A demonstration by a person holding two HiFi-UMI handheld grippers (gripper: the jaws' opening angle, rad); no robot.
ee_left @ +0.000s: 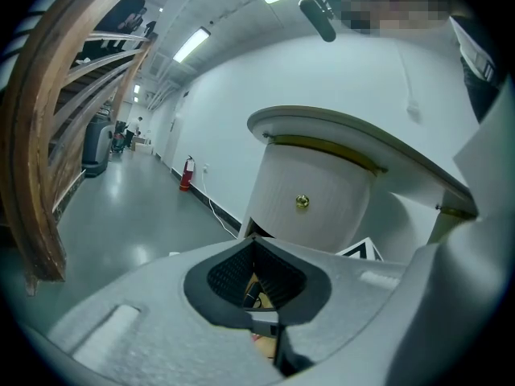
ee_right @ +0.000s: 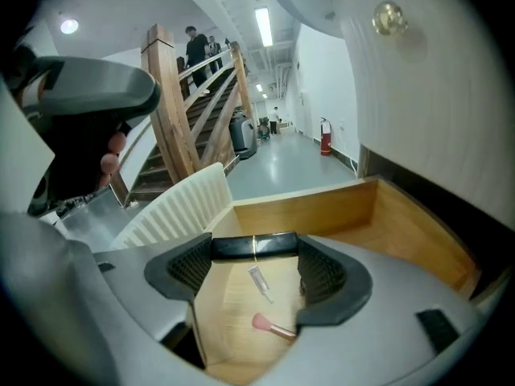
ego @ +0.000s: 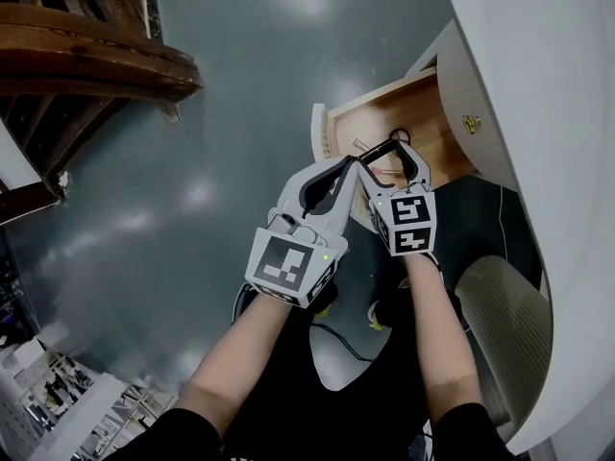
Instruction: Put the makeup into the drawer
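Makeup tube (ee_right: 253, 246) – black, gold-banded – is pinched crosswise in the right claw (ee_right: 253, 252), over the open drawer (ee_right: 322, 207) holding a small tube (ee_right: 259, 282) and a brush (ee_right: 269, 326). Best lowered inside before release. The left claw (ee_left: 257, 278) is pressed together, empty.

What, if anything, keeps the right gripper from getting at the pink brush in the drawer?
Probably no grasp yet: the right gripper is shut on a black tube. Otherwise the way looks free: the drawer is open, the pink brush uncovered below.
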